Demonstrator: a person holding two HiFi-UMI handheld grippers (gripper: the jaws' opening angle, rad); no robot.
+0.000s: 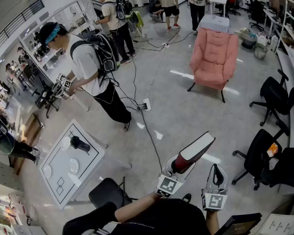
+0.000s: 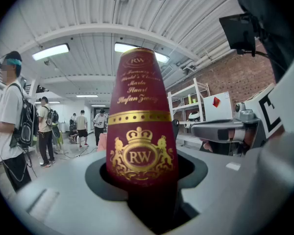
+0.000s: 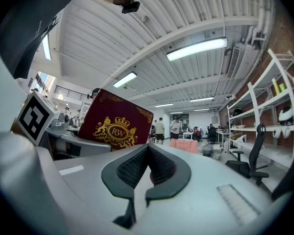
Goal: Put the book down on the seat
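A: Maroon with a gold crest, the book (image 1: 195,152) is up in the air, not on any seat yet. What holds it?

B: The left gripper (image 1: 179,164). Its jaws stand partway apart, pressed on the book's lower end, so the cover sticks out ahead toward 1 o'clock. Gripping one end leaves most of the book free to be laid flat, I'd say.

A: And the right gripper (image 1: 216,170)?

B: Just beside it, at 3 o'clock of the left one, with its jaws together on nothing. It looks like a spare, held off the book so it won't get in the way.

A: Which seat is meant?

B: My guess is the pink armchair (image 1: 214,58), well apart at 12 o'clock across the grey floor (image 1: 176,102); the right gripper view looks straight toward it. But black office chairs (image 1: 272,94) sit at 3 o'clock and a black stool (image 1: 107,192) at 8 o'clock, so I can't be sure.

A: Anything near the path?

B: A cable (image 1: 149,126) crosses the floor at 10 o'clock, and a person with a backpack (image 1: 90,67) stands beyond it. Most of the carry lies ahead.
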